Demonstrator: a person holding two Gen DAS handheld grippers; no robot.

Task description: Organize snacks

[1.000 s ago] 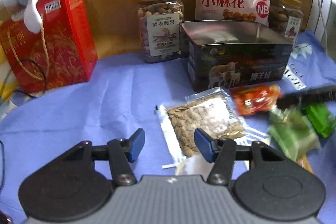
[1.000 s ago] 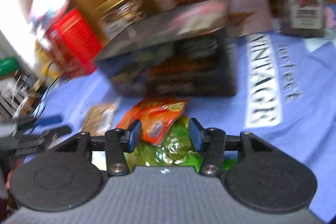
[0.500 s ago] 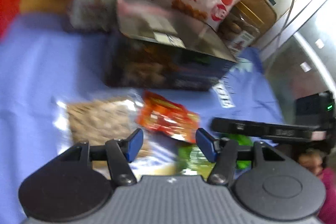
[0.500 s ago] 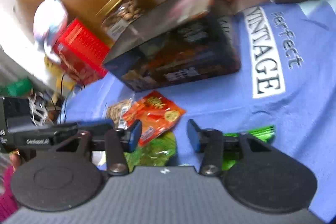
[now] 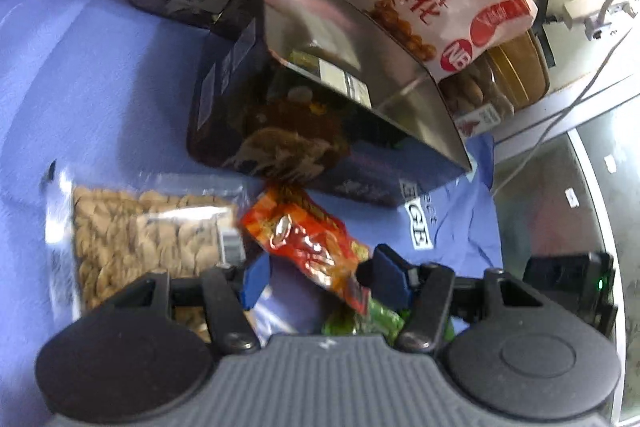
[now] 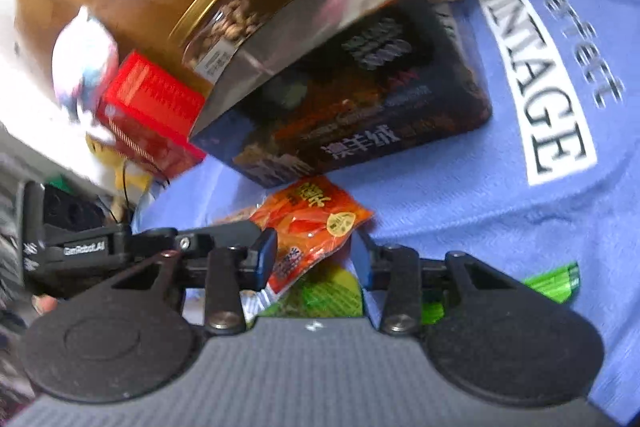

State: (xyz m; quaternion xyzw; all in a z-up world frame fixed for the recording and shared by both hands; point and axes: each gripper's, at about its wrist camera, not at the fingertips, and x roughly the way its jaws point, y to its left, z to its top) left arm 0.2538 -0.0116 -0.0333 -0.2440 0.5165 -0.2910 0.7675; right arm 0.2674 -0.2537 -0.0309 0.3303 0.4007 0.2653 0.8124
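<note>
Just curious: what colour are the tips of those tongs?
Blue pads on black arms; the left wrist view shows them best.

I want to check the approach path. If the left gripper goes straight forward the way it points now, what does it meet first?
Probably the orange-red snack packet, lying between the open fingers of the left gripper. Behind it stands the dark open tin. Depth is hard to judge.

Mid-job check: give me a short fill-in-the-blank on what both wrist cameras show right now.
1. The left gripper and right gripper both have their jaws ____.
2. The orange snack packet lies on the ____ cloth.
3. The clear bag of nuts lies to the ____ of the orange packet in the left wrist view.
4. The dark tin has its top ____.

Missing words: open; blue; left; open
</note>
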